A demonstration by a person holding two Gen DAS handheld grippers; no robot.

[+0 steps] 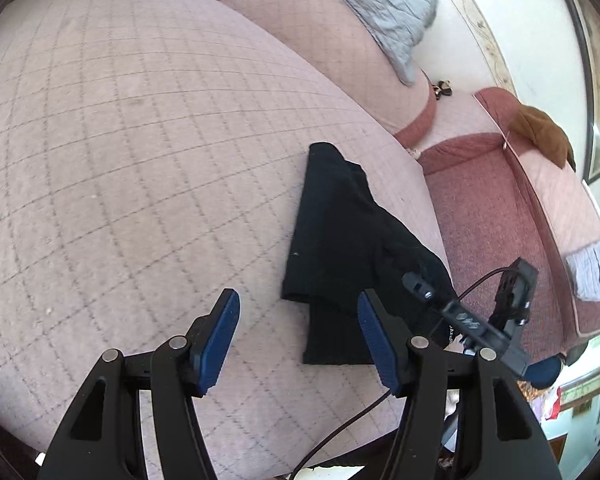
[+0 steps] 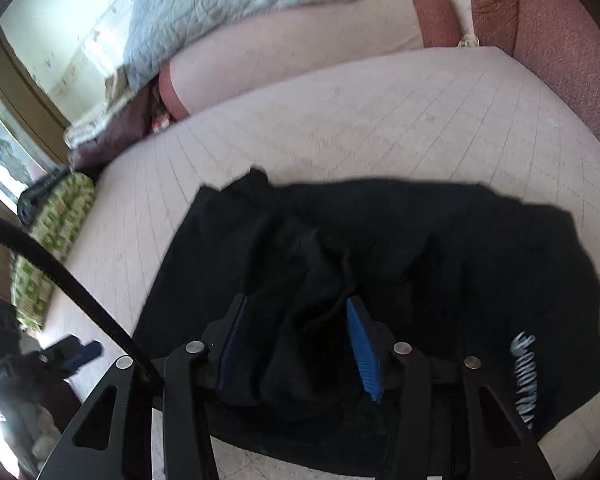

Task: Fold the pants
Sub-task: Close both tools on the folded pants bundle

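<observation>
Your left gripper (image 1: 298,344) hung wide open, empty, above the quilted sofa seat (image 1: 140,160). Your right gripper (image 2: 296,344) stood open astride the bunched black pants (image 2: 380,240); a grey blanket (image 2: 220,4) draped the backrest beyond.

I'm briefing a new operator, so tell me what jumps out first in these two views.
The black pants stand out, dark and rumpled on the pale quilted sofa seat near its right edge. The left claw hangs open over bare cushion just left of them, holding nothing. In the right wrist view the right claw is open with pants fabric bunched between its blue pads, and pale lettering shows to the right.
</observation>
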